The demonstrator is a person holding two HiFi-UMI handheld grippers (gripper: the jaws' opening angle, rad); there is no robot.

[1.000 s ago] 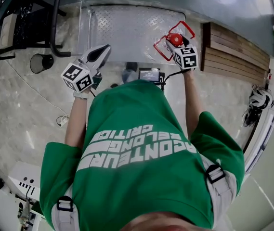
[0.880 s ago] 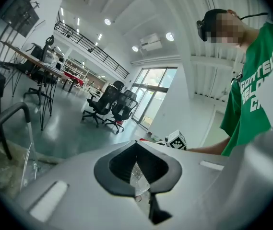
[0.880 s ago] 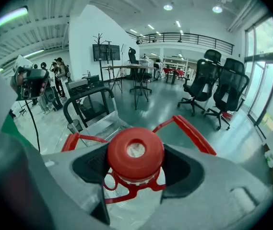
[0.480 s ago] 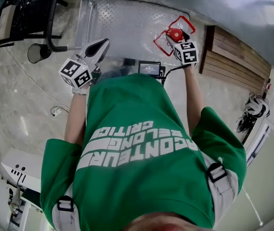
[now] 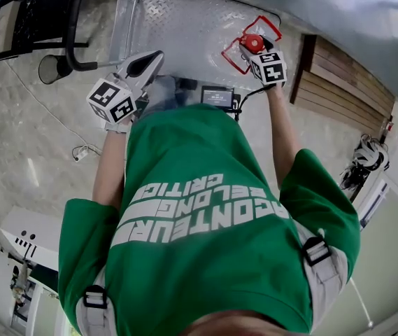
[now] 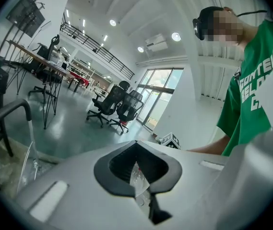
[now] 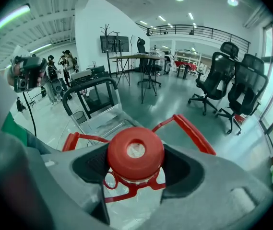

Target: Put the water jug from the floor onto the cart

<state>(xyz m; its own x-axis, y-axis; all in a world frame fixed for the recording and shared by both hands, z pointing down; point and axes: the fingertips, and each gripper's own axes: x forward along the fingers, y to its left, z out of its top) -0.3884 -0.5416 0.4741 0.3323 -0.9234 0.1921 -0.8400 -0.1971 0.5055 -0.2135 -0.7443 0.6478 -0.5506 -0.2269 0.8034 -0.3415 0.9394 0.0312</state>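
Head view: the right gripper (image 5: 250, 48) is clamped on the water jug (image 5: 254, 43) just below its red cap, and the jug's top lies over the right edge of the cart (image 5: 185, 30) deck. Whether the jug rests on anything cannot be told. The left gripper (image 5: 150, 63) is well apart from the jug, with its jaws pressed together. Compared with half a second ago, the cap sits slightly higher in the frame and the hold is unchanged. A wastebasket (image 5: 53, 68) stands on the floor beside the cart; its contents are not visible. Left gripper view: the left gripper (image 6: 143, 186) has its pads closed, and a clear sliver shows in the slot — what it is cannot be told. Right gripper view: the right gripper (image 7: 136, 170) has one pad on each side of the jug's neck, with the cap (image 7: 135, 152) facing the camera and the red carry handle (image 7: 194, 132) behind it. The cart (image 7: 102, 121) stands beyond them.
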